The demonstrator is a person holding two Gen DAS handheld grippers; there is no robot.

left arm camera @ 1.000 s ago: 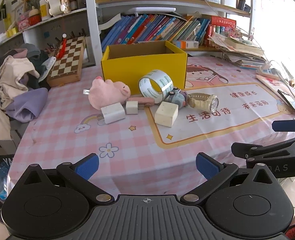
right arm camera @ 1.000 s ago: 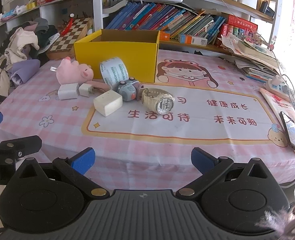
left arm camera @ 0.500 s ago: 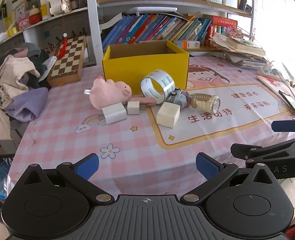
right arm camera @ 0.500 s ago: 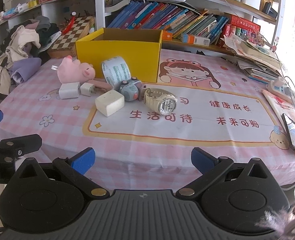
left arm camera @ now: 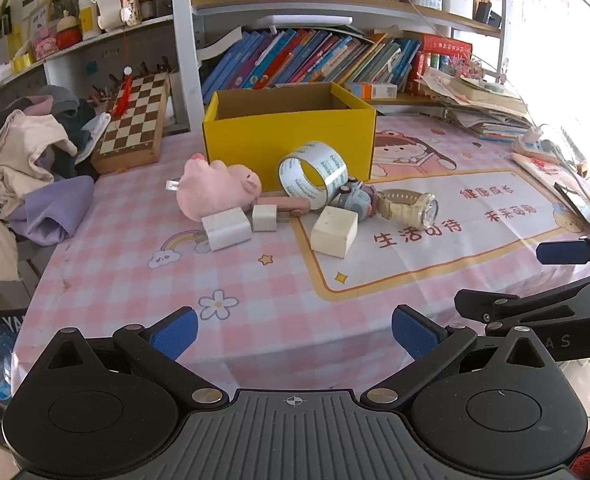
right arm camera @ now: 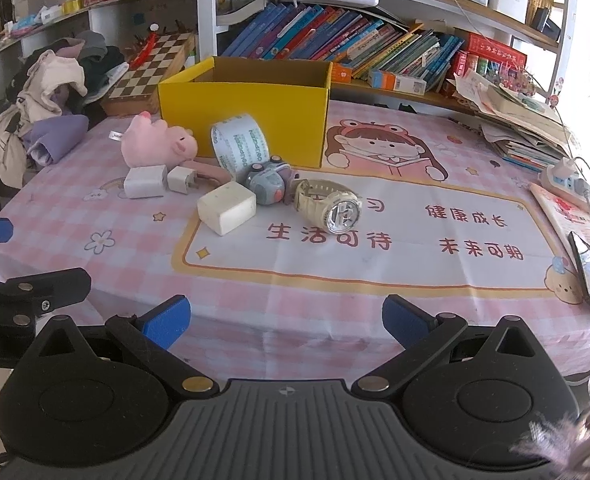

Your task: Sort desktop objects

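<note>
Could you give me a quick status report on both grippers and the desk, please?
Left gripper open, empty. Right gripper open, empty. Yellow box upright, tape roll leaning against it. Nothing blocking.

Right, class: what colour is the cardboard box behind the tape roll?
Yellow outside, plain brown inside; the cardboard box shows best in the left wrist view.

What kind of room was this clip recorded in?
Probably a child's study corner at home: a desk with a pink cartoon tablecloth, shelves of children's books, and a chessboard beside piled clothes.
</note>
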